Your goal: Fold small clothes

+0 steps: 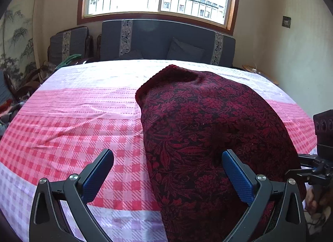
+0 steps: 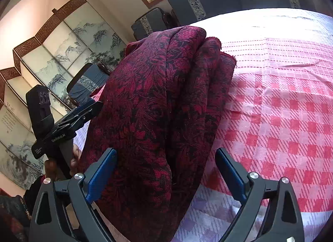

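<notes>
- Dark red and black floral knitted garment (image 1: 208,129) is lying folded lengthwise in a thick strip on the bed, over the pink and white checked sheet (image 1: 72,129).
- Left claw (image 1: 167,175) is standing wide open, gripping nothing; its right pad is resting against the cloth.
- Right claw (image 2: 166,173) is also gaping wide, straddling the near end of the stacked layers without pinching them.
- Judgement: next fold wants both near corners pinched through all layers, then carried evenly toward the far end.

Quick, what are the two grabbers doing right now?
Left gripper: open, holding nothing; the dark red floral garment lies partly between its fingers.
Right gripper: open, holding nothing, the garment between its fingers.
</notes>
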Action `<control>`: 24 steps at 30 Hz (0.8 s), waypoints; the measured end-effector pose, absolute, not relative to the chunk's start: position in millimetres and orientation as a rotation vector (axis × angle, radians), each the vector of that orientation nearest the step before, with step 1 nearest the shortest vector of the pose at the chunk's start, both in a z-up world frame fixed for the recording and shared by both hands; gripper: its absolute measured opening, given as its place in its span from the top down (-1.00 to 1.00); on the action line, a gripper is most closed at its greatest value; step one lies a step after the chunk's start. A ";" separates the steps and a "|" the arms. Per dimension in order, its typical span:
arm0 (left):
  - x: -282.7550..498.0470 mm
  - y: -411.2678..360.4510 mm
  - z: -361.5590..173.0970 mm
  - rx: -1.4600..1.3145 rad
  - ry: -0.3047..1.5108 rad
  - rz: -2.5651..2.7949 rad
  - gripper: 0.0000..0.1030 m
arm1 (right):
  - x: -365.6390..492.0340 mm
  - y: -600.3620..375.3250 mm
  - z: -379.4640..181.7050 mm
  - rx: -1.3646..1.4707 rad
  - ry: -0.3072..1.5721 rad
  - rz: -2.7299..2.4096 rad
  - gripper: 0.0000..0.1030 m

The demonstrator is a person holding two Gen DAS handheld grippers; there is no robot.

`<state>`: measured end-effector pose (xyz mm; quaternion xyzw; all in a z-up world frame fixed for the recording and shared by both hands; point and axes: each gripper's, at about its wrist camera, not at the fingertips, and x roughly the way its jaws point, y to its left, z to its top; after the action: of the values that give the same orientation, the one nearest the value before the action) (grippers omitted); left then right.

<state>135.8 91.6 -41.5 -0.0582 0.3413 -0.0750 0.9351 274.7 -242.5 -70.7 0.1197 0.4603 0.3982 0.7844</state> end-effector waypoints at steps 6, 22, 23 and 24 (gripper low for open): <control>145.9 94.9 -45.4 -0.173 0.732 -0.272 -1.00 | 279.5 -238.4 -70.8 0.272 1.013 0.872 -0.86; 129.2 86.9 -19.4 -0.035 0.575 -0.056 -1.00 | 266.3 -235.4 -41.3 0.176 0.840 0.708 -0.86; 125.2 84.7 -15.7 -0.023 0.556 -0.035 -1.00 | 263.2 -237.5 -40.0 0.176 0.822 0.704 -0.86; 121.3 83.3 -11.2 -0.019 0.543 -0.025 -1.00 | 261.1 -238.1 -37.2 0.176 0.808 0.702 -0.87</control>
<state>121.3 83.3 -11.2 -0.0094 0.2681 -0.0122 0.9633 261.1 -238.1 -37.2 0.0839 0.3845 0.3340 0.8565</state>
